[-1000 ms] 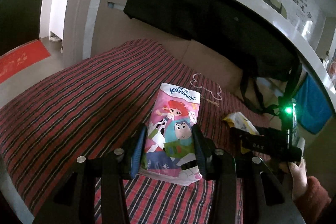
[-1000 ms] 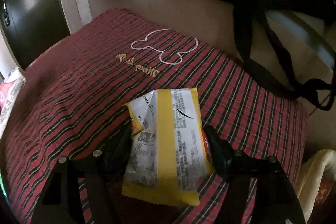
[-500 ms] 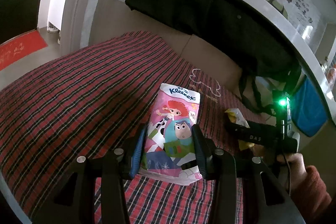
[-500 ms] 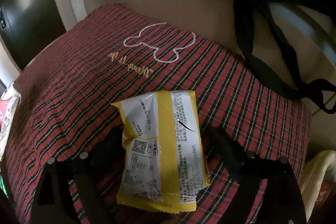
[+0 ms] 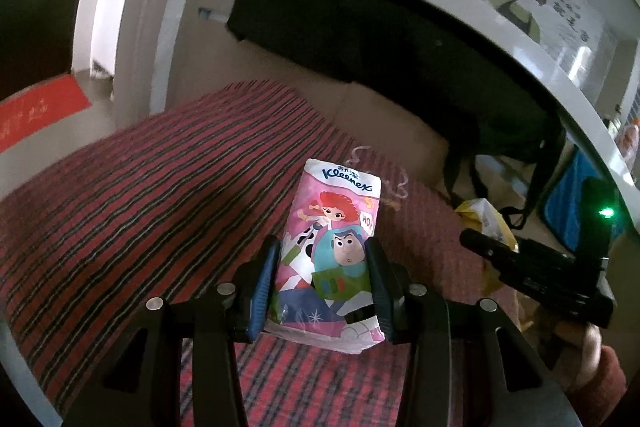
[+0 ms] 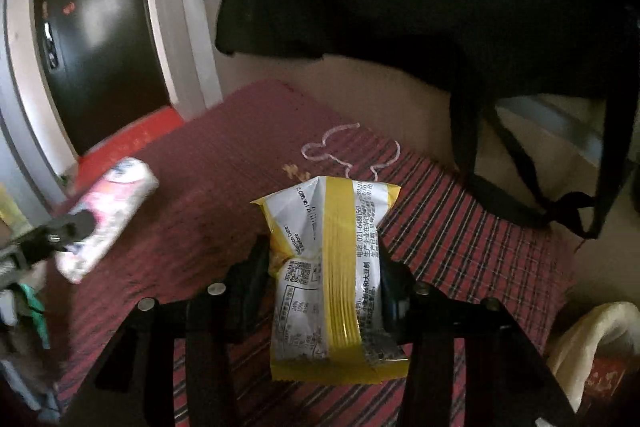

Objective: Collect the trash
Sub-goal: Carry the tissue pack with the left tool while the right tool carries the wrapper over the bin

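**Both grippers loaded over the striped cushion**

Holding a pink Kleenex tissue pack (image 5: 334,247) in your left gripper (image 5: 324,283), you have its two fingers pressed against the pack's long sides, with the printed cartoon face turned up toward the camera. The pack stands out past the fingertips above the red-and-black striped cushion (image 5: 160,195).

Your right gripper (image 6: 320,279) has just been closing, and its jaws now clamp a yellow-and-white snack wrapper (image 6: 332,267) by its sides. The wrapper's back seam and small print face up, and it looks raised off the cushion, though the blur leaves the gap hard to judge.

In the right wrist view the tissue pack appears at the left, blurred. From the left wrist view, the right gripper and wrapper sit to the right. A black bag (image 6: 440,23) hangs over the cushion's far end, its straps trailing down onto the striped cover.
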A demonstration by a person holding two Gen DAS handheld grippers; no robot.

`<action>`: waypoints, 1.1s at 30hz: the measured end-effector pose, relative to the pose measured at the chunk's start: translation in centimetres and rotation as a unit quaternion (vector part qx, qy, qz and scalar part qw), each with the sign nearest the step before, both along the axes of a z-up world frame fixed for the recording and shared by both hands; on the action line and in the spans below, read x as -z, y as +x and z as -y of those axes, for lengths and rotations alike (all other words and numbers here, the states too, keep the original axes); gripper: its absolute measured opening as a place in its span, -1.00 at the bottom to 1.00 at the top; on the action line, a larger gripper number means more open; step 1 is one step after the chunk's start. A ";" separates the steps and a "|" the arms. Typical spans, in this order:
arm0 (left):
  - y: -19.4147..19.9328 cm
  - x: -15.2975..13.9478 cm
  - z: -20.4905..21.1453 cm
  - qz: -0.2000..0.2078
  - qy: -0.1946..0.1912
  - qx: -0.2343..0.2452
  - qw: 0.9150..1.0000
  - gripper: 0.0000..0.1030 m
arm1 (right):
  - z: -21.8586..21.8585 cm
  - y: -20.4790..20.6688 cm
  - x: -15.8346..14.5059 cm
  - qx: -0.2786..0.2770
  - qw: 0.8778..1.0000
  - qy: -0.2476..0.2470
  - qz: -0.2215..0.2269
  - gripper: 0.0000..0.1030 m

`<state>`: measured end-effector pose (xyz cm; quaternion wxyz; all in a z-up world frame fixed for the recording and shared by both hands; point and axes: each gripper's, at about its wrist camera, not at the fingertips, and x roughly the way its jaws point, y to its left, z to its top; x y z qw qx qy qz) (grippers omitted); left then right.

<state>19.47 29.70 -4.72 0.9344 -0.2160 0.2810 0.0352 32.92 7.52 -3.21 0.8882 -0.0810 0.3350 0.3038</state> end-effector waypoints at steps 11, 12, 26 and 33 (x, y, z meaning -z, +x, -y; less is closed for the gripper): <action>0.0 -5.0 9.3 0.056 0.079 0.048 0.994 -0.15 | 7.9 -4.2 -4.8 0.038 0.997 0.052 0.034 -0.12; 0.0 -5.2 10.1 0.060 0.084 0.052 0.993 -0.15 | 8.9 -4.4 -4.9 0.043 0.997 0.055 0.036 -0.12; 1.2 -7.8 24.0 0.100 0.124 0.123 0.980 -0.15 | 23.4 -6.6 -5.6 0.137 0.986 0.079 0.060 -0.09; 2.6 -8.1 31.3 0.111 0.127 0.182 0.969 -0.15 | 30.9 -7.6 -4.6 0.202 0.974 0.088 0.059 -0.07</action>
